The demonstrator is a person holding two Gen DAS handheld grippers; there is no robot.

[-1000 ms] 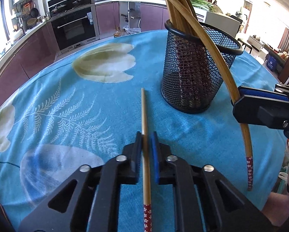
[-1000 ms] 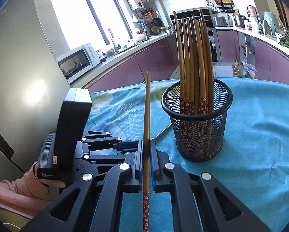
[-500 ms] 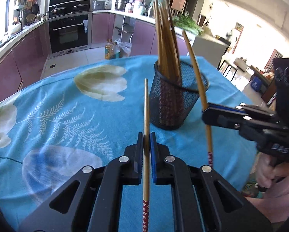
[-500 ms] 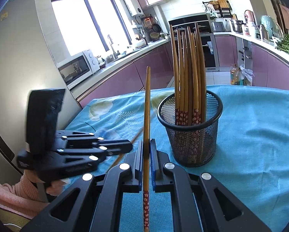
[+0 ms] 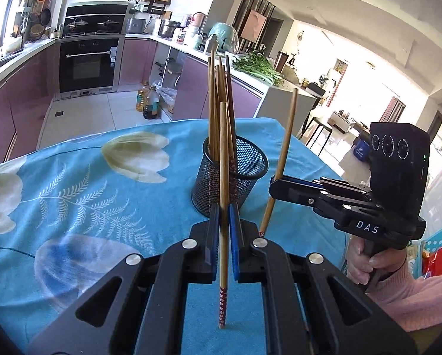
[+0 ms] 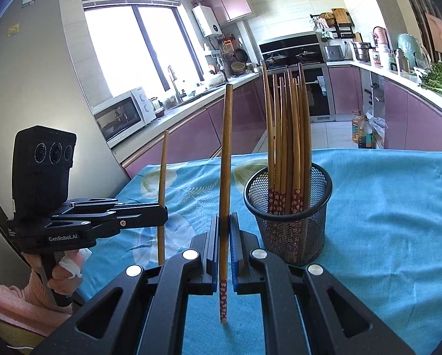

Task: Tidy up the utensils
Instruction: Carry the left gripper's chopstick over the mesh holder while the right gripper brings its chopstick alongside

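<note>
Two bamboo chopsticks, light, stiff, slippery: my left claw (image 5: 224, 216) pinches one (image 5: 223, 159) mid-shaft; my right claw (image 6: 224, 227) likewise (image 6: 226, 159).

Black wire-mesh holder (image 6: 292, 230) stands upright on the blue floral cloth, holding a bundle of wooden chopsticks (image 6: 289, 136), red flowered ends down, plain tips up. Two more matching chopsticks are off the cloth, each near vertical with flowered end down: one (image 5: 224, 195) in front of the holder, the other (image 5: 281, 162) just beside it.
</note>
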